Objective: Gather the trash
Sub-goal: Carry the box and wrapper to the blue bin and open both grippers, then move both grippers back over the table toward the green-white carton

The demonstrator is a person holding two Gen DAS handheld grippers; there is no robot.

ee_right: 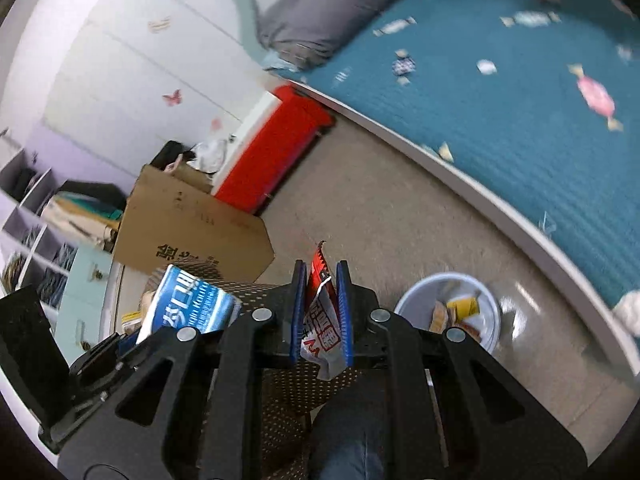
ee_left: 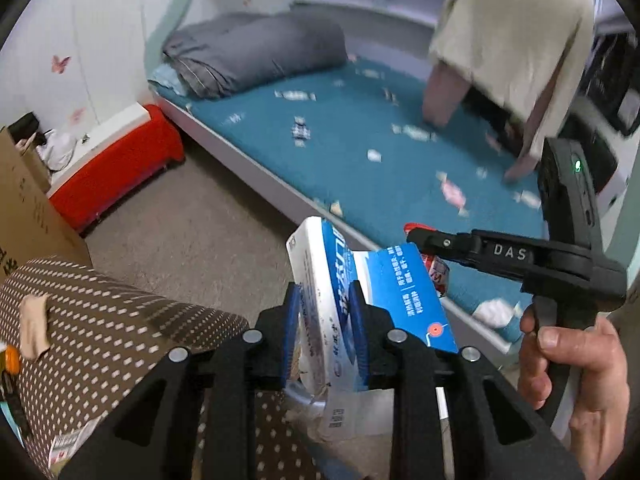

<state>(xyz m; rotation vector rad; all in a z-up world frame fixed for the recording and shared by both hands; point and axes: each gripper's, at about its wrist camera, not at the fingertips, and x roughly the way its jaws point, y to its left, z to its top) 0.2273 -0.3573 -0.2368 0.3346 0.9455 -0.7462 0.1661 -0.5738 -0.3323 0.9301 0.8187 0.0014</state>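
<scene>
My left gripper point(ee_left: 325, 300) is shut on a blue and white carton box point(ee_left: 340, 280), held above the floor beside the bed. The same box shows at the left of the right wrist view point(ee_right: 188, 304). My right gripper point(ee_right: 322, 280) is shut on a red and white snack wrapper point(ee_right: 322, 312); it also shows in the left wrist view point(ee_left: 424, 240), held by a hand. A round grey bin point(ee_right: 416, 300) with trash inside stands on the floor, right of the right gripper. A crumpled white paper point(ee_left: 494, 312) lies at the bed's near edge.
A bed with a teal candy-print cover point(ee_left: 360, 132) and a folded grey quilt point(ee_left: 256, 52) fills the right. A red and white box point(ee_left: 116, 168), a cardboard box point(ee_right: 192, 228) and a brown dotted cushion point(ee_left: 100, 320) stand on the left. A person in beige point(ee_left: 512, 40) kneels on the bed.
</scene>
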